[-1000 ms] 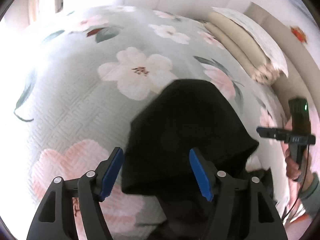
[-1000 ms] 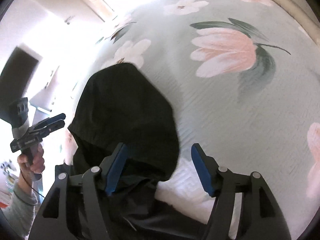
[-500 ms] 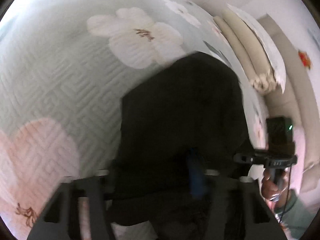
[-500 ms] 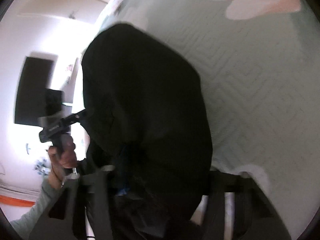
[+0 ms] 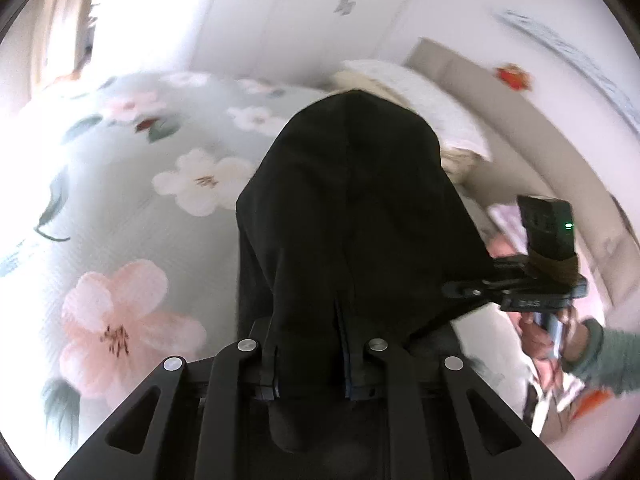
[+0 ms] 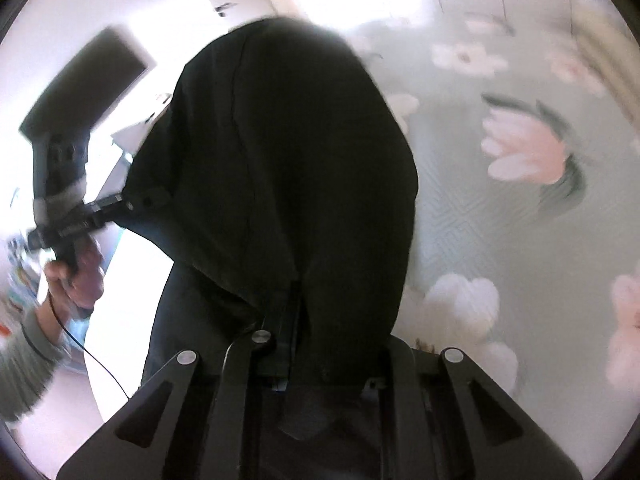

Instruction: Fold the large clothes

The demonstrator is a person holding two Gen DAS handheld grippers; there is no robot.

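While both jaws are closing onto the black garment [image 5: 352, 216], left gripper [image 5: 310, 356] and right gripper [image 6: 316, 344] should rise level above the bed [image 5: 132, 200], keeping the cloth taut.

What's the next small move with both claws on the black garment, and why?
Probably lift a little higher and pull the claws apart. Both the left claw and the right claw are closing on the black garment, which hangs bunched over the floral bedspread.

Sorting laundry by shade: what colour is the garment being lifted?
Black, plain, no print. The garment shows best in the left wrist view, against the flowered bedspread.
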